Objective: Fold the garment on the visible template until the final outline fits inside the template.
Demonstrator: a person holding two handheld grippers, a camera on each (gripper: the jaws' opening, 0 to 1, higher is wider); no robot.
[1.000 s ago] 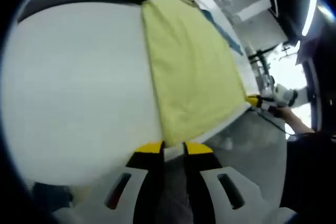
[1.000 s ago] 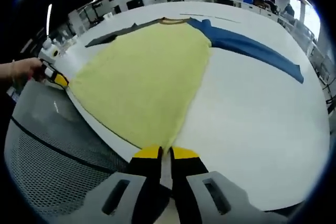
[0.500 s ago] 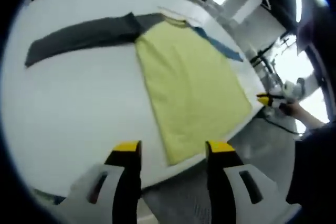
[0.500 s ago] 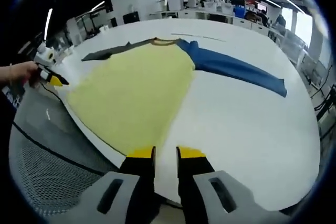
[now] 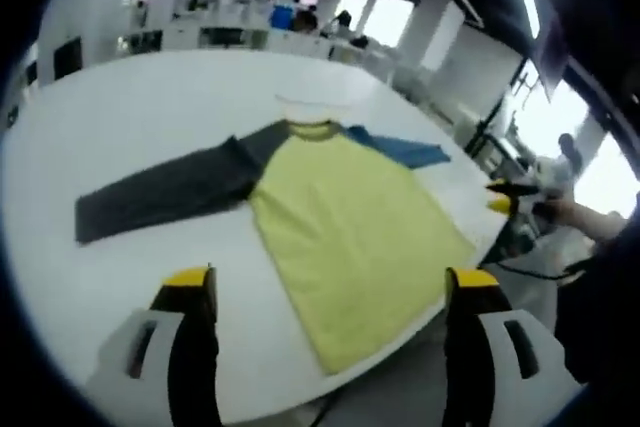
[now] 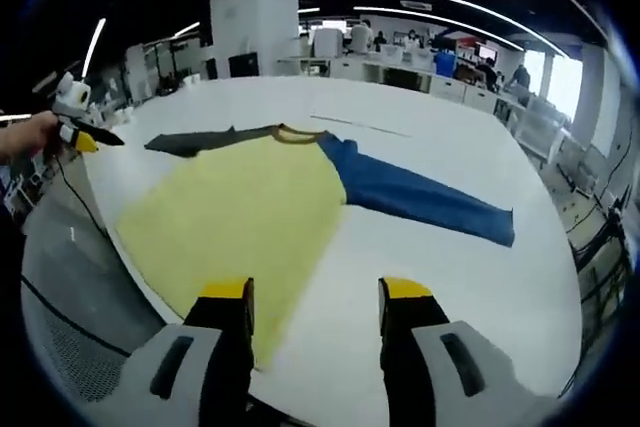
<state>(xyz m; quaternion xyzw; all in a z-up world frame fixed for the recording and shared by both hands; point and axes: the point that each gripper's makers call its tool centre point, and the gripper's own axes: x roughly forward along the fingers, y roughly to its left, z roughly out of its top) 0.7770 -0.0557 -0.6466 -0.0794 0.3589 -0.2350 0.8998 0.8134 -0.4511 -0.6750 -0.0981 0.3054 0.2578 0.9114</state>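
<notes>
Lying flat and spread on the white table: shirt, yellow body, grey sleeve out one way, blue sleeve out the other, collar pointing away, hem close to the near rounded table edge. Hovering above that edge, apart from the cloth: left gripper and right gripper, each with jaws spread wide and gripping nothing. No template outline clearly showing from here.

Probably starting with a sleeve fold: taking each cuff near its end, lifting only slightly, laying it across the yellow body, smoothing flat. Keeping the hem from sliding over the near edge. Plenty of bare table lying beyond the collar and past both sleeves; floor dropping away just below the hem.
</notes>
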